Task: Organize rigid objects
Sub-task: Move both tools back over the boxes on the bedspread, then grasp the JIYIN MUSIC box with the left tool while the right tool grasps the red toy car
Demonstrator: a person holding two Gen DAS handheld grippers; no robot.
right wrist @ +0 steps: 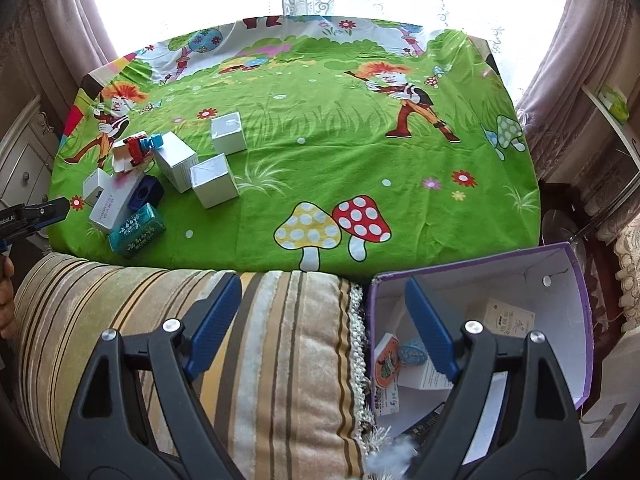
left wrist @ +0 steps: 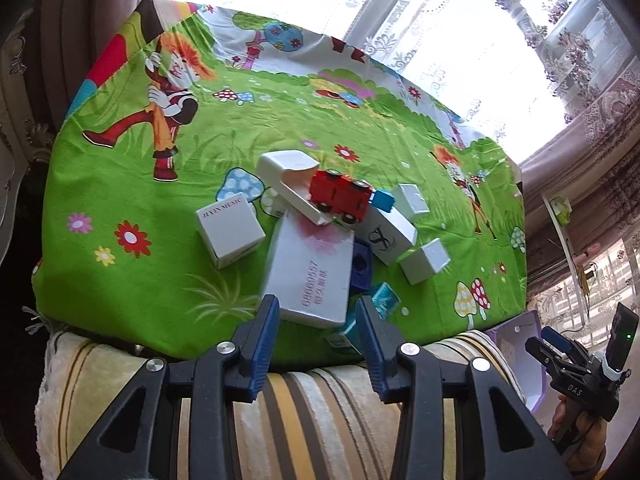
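A pile of small boxes lies on the green cartoon tablecloth (left wrist: pixel 168 280): a flat white box with pink print (left wrist: pixel 312 272), a white cube box (left wrist: pixel 230 230), a red toy car (left wrist: pixel 340 196), a dark blue box (left wrist: pixel 362 266) and a teal box (left wrist: pixel 384 298). My left gripper (left wrist: pixel 316 340) is open and empty just in front of the flat white box. The pile also shows in the right wrist view, with the teal box (right wrist: pixel 136 232) nearest. My right gripper (right wrist: pixel 324 324) is open and empty over the striped cushion (right wrist: pixel 280 340) and the purple box (right wrist: pixel 580 300).
The purple box (left wrist: pixel 516 344) holds several small items, among them an orange packet (right wrist: pixel 386 360) and a white card box (right wrist: pixel 508 316). Curtains and a bright window stand behind the table. White cabinets (right wrist: pixel 24 160) stand at the left.
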